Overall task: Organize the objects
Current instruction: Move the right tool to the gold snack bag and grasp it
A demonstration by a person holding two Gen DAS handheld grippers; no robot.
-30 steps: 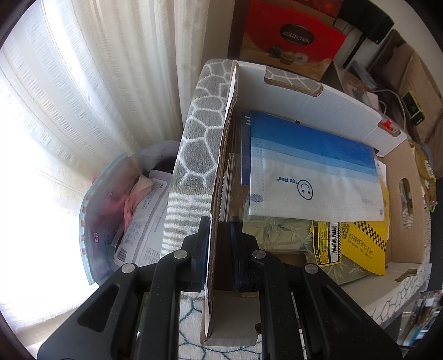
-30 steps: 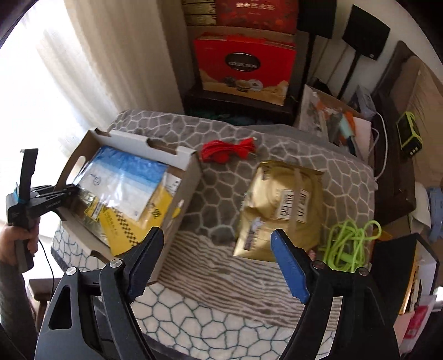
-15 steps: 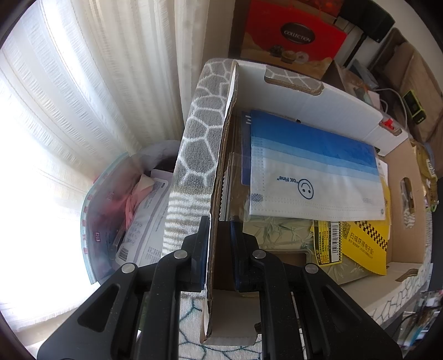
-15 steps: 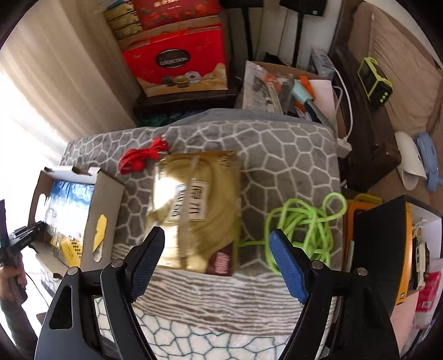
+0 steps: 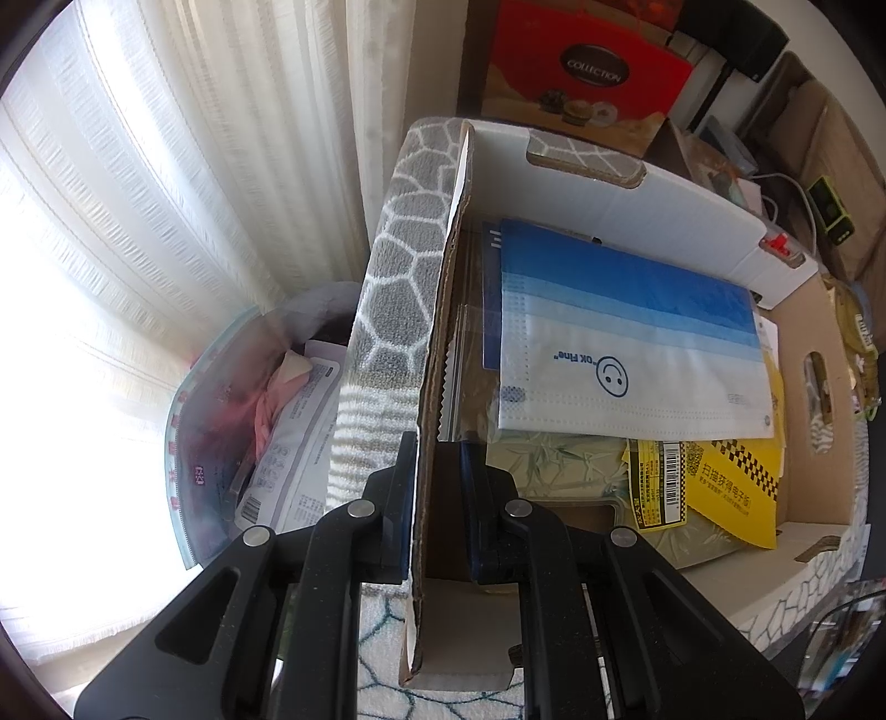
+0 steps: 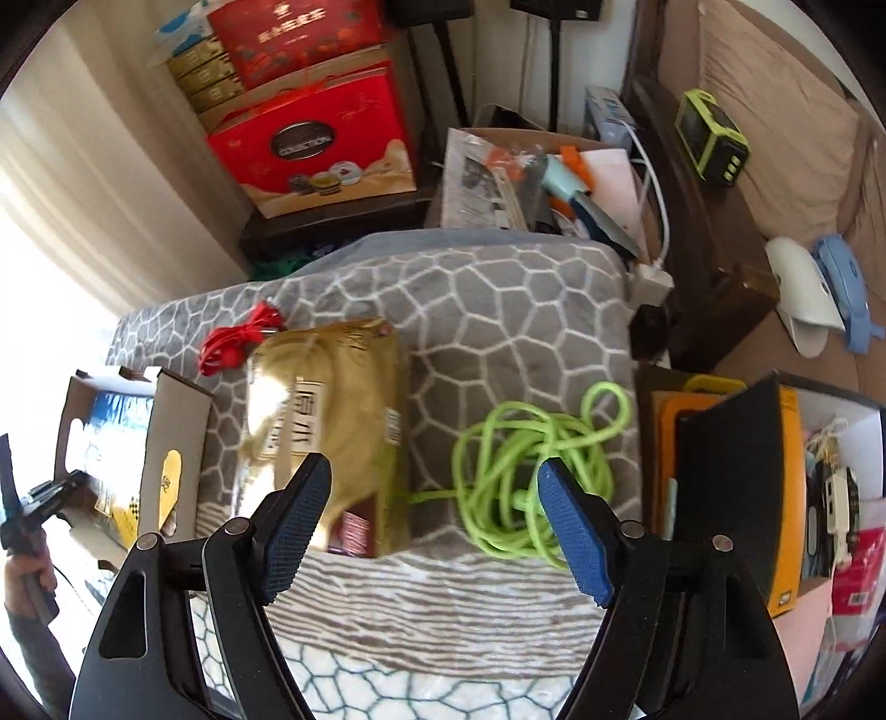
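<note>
Swung rightward off the cardboard box (image 6: 177,437): right gripper (image 6: 432,515), fingers spread and empty, poised above gold packet (image 6: 326,426) and green cord (image 6: 526,459) on the surface (image 6: 515,310). Left gripper (image 5: 437,509) unmoved, pinching the box wall (steadying it). Best centred over one item before closing.

We see a sheer white curtain (image 5: 138,232) filling the window side, brightly lit. Behind the grey honeycomb-patterned blanket (image 6: 498,310) stands a red gift box (image 6: 321,149) marked "COLLECTION", with a stack of other boxes (image 6: 266,39) above it. Further right we find a lime-green device (image 6: 714,135) on a dark wooden stand (image 6: 714,260), near a white slipper (image 6: 803,299) and a blue slipper (image 6: 847,288).
</note>
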